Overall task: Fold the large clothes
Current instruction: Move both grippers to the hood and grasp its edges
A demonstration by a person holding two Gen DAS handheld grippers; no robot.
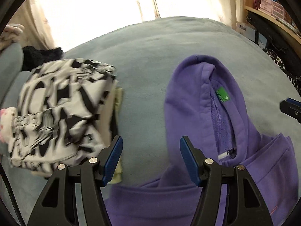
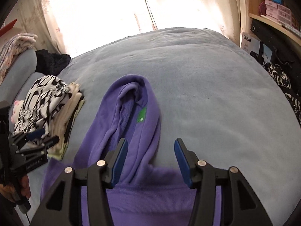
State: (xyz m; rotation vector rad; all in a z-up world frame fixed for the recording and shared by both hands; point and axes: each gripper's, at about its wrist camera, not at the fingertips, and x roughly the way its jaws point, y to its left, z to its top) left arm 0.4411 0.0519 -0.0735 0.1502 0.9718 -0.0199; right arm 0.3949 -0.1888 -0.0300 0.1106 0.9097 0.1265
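Blue-padded fingers (image 1: 185, 162) of the left gripper (image 1: 151, 160) parted wide, nothing between the pads, only grey-blue plush bedspread (image 1: 143, 60) showing through the gap. Same stance on the right gripper (image 2: 149, 162): jaws well apart, gripping nothing, blue pads hovering over purple cloth without pinching it. Beneath and ahead of both, a purple fleece-lined hooded sweatshirt (image 2: 131, 197) lying on the bedspread, body nearest the cameras, hood (image 1: 190, 98) stretched away toward the far edge of the bed, opening turned up so the fuzzy lining shows. Small green label (image 1: 222, 95) sewn inside the neck. In the left wrist view, a front pocket seam visible at lower right. To the left of the sweatshirt, well apart from it, a stack of folded clothes topped by a black-and-white patterned garment (image 1: 60, 109), with pale cream and yellowish layers underneath. Behind that stack, a dark fuzzy garment (image 2: 51, 60). Beyond the bed, sunlit floral curtains (image 2: 169, 5); at far right, a wooden shelf (image 2: 263, 17) holding pink boxes.
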